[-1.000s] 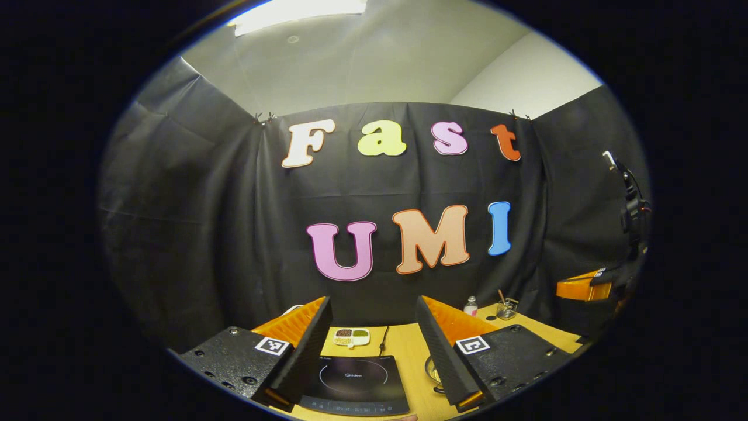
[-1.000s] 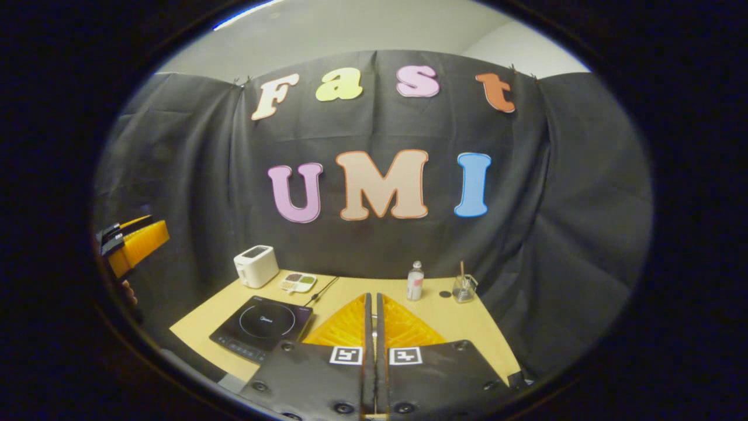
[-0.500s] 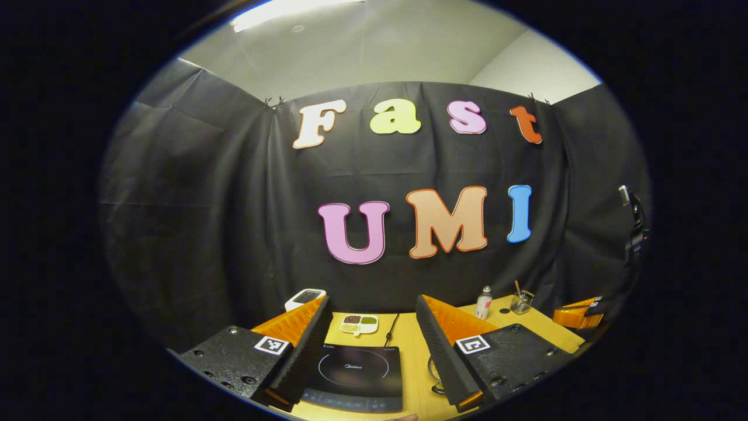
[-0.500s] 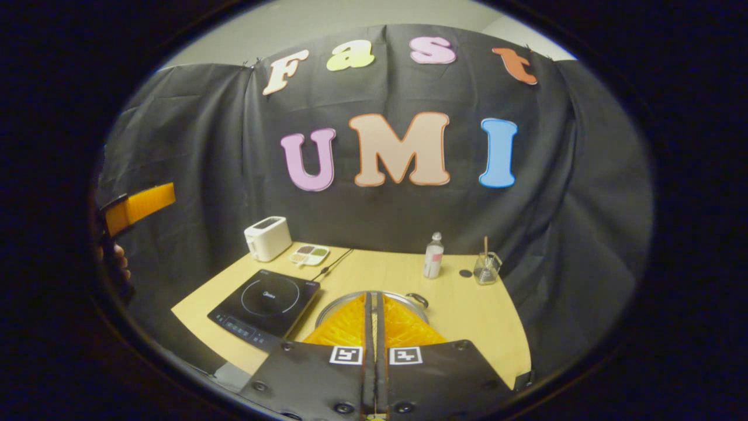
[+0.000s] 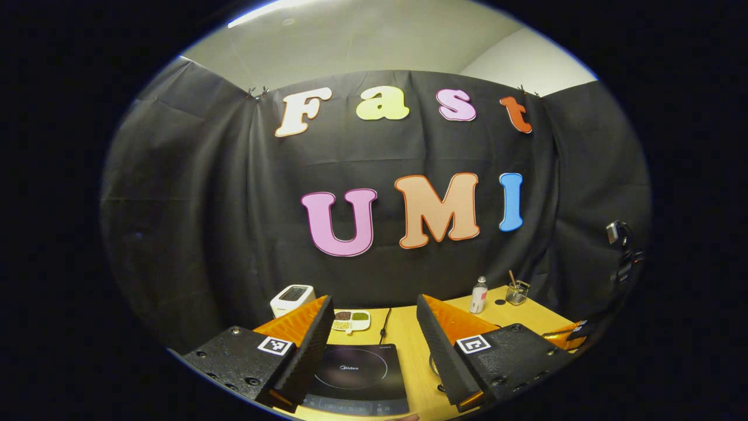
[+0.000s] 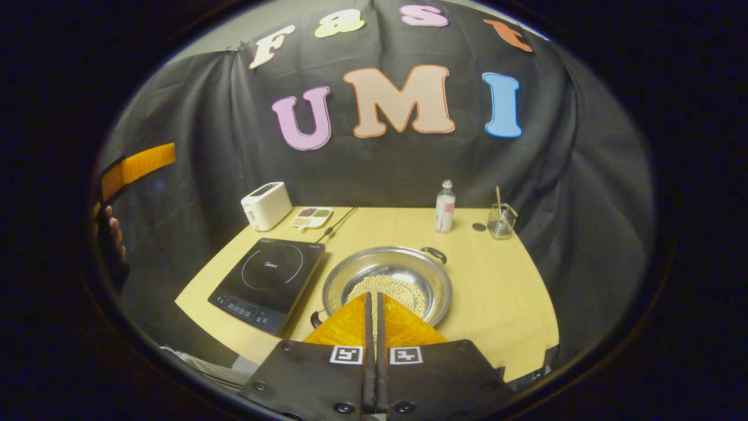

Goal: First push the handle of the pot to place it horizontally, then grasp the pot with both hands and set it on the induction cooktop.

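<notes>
The pot (image 6: 388, 282) sits on the surface (image 6: 502, 292) just right of the cooktop (image 6: 269, 282), beans in its bottom. The right gripper (image 6: 374, 318) hangs above its near rim, fingers together and empty. The left gripper (image 5: 374, 345) hovers over the cooktop (image 5: 356, 377), fingers wide apart.

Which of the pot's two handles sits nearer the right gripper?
The pot's near-left handle, beside the cooktop, just left of the shut right gripper; the other handle sits at the far rim.
</notes>
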Available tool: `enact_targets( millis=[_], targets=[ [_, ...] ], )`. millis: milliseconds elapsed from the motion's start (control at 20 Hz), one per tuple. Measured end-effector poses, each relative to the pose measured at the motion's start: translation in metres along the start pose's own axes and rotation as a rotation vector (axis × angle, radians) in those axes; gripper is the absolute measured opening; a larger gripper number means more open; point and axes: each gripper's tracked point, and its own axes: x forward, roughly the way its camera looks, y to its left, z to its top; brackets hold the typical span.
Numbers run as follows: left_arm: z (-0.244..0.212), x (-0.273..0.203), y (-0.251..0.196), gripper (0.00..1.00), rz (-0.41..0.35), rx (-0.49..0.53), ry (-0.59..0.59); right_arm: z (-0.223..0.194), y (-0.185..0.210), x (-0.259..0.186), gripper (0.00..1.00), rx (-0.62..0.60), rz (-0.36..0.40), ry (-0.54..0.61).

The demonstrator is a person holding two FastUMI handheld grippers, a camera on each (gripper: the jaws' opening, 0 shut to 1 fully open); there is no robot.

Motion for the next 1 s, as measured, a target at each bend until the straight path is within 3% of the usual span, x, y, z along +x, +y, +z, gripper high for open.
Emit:
enact_targets(
  millis=[450, 600, 1000],
  targets=[
    [-0.051, 0.050, 0.023, 0.87, -0.219, 0.031, 0.033, -0.085, 0.023, 0.053, 0.02, 0.212, -0.176, 0.172],
    [-0.063, 0.060, 0.029, 0.87, -0.252, 0.016, 0.057, -0.111, 0.030, 0.061, 0.03, 0.306, -0.211, 0.242],
    [-0.089, 0.076, 0.039, 0.87, -0.260, -0.070, 0.106, -0.169, 0.037, 0.087, 0.02, 0.303, -0.254, 0.442]
  ],
)
